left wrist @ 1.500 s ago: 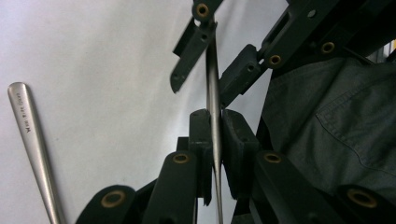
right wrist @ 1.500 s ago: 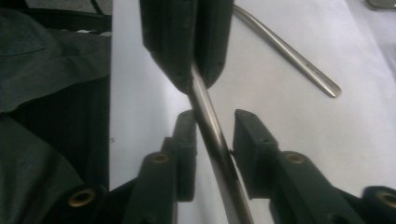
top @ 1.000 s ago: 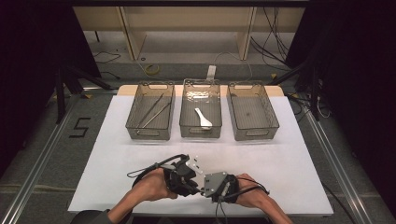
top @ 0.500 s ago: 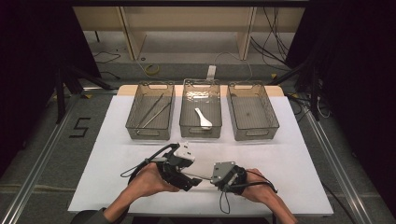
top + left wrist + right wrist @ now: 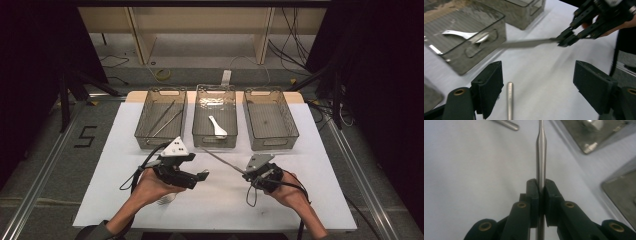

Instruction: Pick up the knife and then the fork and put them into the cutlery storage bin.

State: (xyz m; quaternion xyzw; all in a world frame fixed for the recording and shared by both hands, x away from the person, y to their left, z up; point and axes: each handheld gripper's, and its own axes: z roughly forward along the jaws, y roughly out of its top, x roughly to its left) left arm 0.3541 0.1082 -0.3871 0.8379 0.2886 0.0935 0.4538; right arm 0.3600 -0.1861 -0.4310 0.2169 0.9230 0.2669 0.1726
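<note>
My right gripper (image 5: pixel 248 173) is shut on a slim steel utensil (image 5: pixel 222 161), which sticks out up-left toward the middle bin (image 5: pixel 215 143). In the right gripper view the pads (image 5: pixel 534 192) clamp the utensil's shaft (image 5: pixel 541 145). My left gripper (image 5: pixel 202 175) is open with wide jaws, which have just been opening, and nothing is between them. In the left gripper view this gripper (image 5: pixel 537 75) looks at the right gripper (image 5: pixel 566 40) and the held utensil (image 5: pixel 529 43). A second steel handle (image 5: pixel 509 100) lies on the white table by its left jaw.
Three clear bins stand in a row at the back. The left bin (image 5: pixel 161 142) holds thin metal sticks, the middle one a white spoon (image 5: pixel 217 127), and the right bin (image 5: pixel 272 142) looks bare. The white table top (image 5: pixel 220 205) stretches in front of them.
The two grippers were close together and have drawn apart. The left gripper's jaws have opened and moved left; the right gripper has carried the steel utensil to the right.
</note>
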